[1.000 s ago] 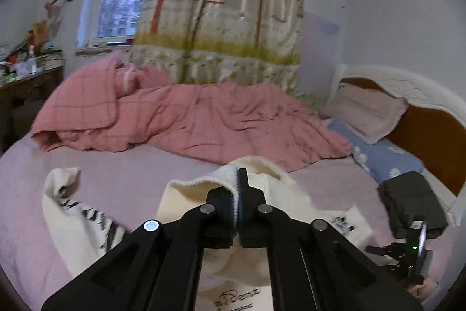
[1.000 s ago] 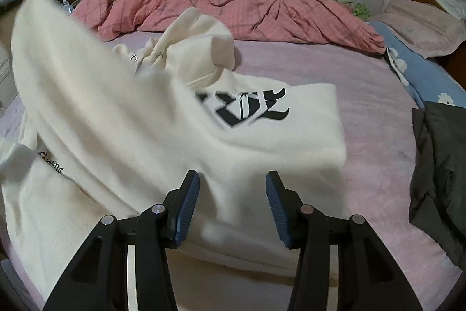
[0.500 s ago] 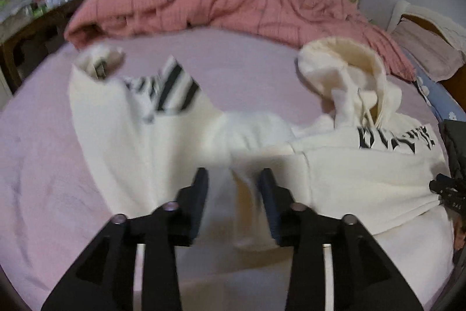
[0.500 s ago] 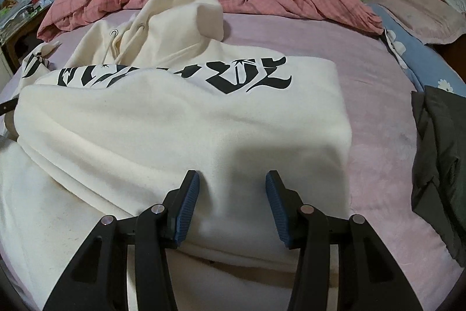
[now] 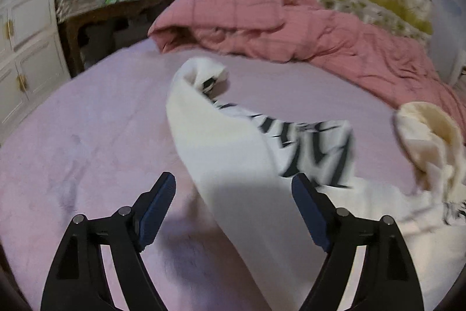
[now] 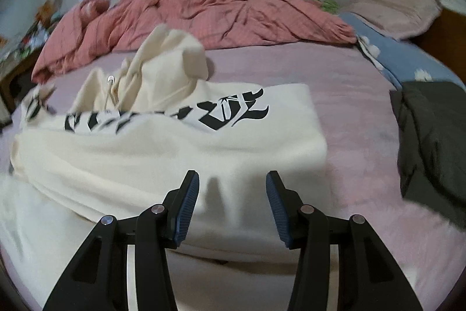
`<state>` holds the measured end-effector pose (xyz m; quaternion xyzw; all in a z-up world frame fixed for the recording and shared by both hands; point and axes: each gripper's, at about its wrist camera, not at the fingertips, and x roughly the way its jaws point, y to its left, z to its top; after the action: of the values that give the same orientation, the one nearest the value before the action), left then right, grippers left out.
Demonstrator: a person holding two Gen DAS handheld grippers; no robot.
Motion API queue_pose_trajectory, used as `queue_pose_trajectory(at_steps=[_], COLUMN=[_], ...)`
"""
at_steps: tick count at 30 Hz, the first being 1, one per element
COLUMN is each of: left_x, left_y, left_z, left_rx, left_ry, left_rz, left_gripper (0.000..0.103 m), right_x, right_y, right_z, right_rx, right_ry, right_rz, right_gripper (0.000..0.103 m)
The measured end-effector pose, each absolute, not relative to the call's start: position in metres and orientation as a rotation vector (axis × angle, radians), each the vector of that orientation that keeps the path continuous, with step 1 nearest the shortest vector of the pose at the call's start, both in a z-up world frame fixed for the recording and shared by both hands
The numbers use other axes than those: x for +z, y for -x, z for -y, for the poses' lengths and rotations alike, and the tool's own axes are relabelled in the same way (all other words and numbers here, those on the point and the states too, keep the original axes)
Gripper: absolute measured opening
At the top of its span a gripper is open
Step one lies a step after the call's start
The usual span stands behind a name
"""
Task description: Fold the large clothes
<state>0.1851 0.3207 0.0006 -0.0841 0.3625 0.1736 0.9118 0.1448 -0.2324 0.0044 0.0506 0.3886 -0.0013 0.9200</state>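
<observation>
While the sleeve lies loose, the fold could slip.
With the left gripper (image 5: 233, 194) opening its jaws over the cream hoodie (image 6: 174, 153) sleeve (image 5: 221, 142) on the bed (image 5: 87, 121), nothing clamped, a snagged pad could drag it askew. The right gripper (image 6: 233, 194) hovers above the folded body, jaws apart and empty.

Cream hoodie (image 6: 174, 153) with black lettering lies seemingly half-folded on bed.
</observation>
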Motion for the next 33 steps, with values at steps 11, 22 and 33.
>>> queue_pose_trajectory(at_steps=[11, 22, 33], left_x=[-0.026, 0.093, 0.051], left_y=[-0.216, -0.127, -0.088], left_z=[-0.319, -0.238, -0.105], left_rx=[0.395, 0.185, 0.031], left_ry=[0.084, -0.022, 0.02], left_rz=[-0.811, -0.452, -0.479], left_gripper=[0.022, 0.005, 0.005], right_x=[0.018, 0.023, 0.031], right_y=[-0.139, -0.138, -0.128], right_z=[0.209, 0.223, 0.225], right_rx=[0.03, 0.021, 0.037], right_ry=[-0.189, -0.188, -0.182], right_rz=[-0.764, -0.765, -0.741], right_gripper=[0.05, 0.05, 0.05])
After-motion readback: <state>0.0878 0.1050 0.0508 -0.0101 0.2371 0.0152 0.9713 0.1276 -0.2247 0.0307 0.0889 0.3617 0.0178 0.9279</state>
